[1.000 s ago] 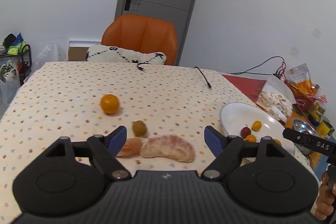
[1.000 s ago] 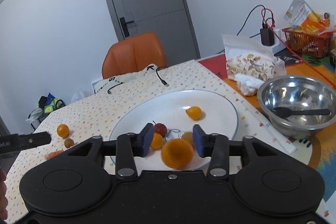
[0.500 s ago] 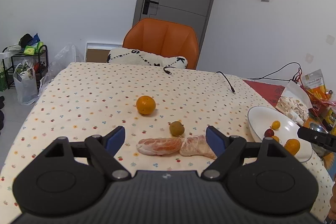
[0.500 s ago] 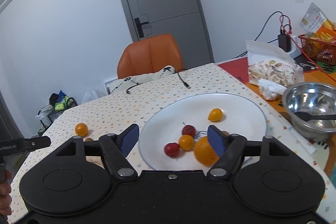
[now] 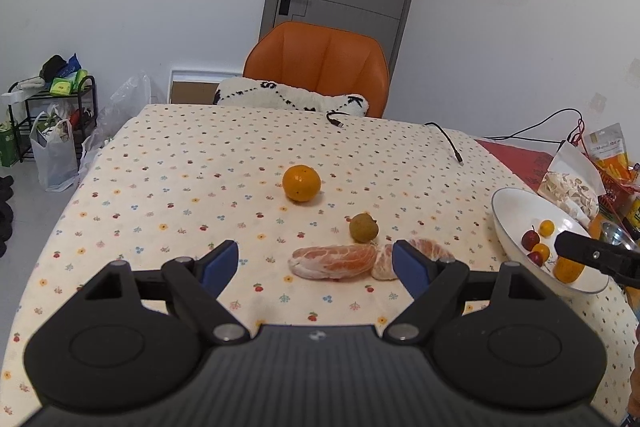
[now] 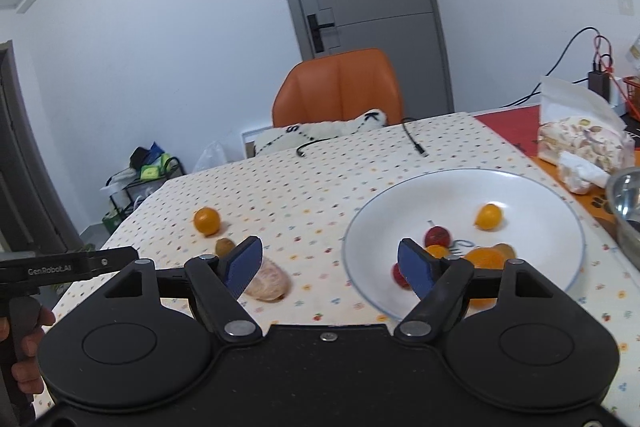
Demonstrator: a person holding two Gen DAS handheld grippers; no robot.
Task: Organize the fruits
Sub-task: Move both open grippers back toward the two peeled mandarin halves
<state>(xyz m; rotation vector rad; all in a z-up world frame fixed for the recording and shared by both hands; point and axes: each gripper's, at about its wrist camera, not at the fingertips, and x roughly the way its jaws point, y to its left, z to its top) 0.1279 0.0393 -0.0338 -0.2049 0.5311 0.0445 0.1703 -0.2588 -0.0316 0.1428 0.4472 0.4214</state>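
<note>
On the dotted tablecloth lie a whole orange, a small brown-green fruit and peeled citrus segments. My left gripper hovers open just short of the segments, nothing between its fingers. At the right, the white plate holds small red and yellow fruits. In the right wrist view the plate also holds a larger orange, which lies partly behind the right finger. My right gripper is open and empty over the plate's left rim. The orange and a segment lie left of it.
A steel bowl and a snack bag stand right of the plate. Two cable ends lie on the far side of the table. An orange chair with a cushion sits behind. A hand grips the left tool.
My right gripper opened and let the larger orange go onto the plate, then swung left and back. The left gripper shifted left, so the fruits now sit further right in its view.
</note>
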